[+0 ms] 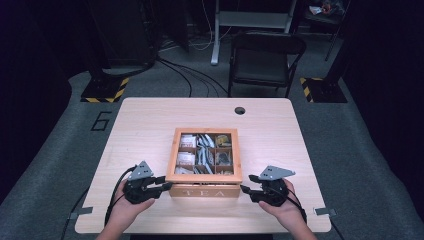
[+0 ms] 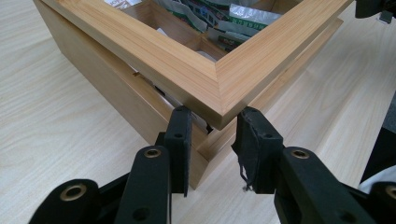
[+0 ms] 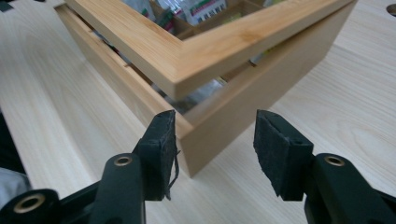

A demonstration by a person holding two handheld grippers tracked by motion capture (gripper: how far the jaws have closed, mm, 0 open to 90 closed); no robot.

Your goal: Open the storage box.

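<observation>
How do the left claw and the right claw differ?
The left claw is shut on the lid corner; the right claw stands open, not gripping. The left claw's gap is narrower than the right claw's. Both face a front corner of the tea box.

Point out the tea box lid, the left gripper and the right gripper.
tea box lid [image 2: 205, 70]: left gripper view, on its wooden frame near the corner.
left gripper [image 1: 164, 185]: high view, between its fingertips.
right gripper [image 1: 245, 184]: high view, between its fingertips.

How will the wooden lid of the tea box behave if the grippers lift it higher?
The lid looks stiff, a solid wood frame, so it should not flex. It already sits slightly raised over the tea box, probably hinged. Smooth wood may slip.
</observation>
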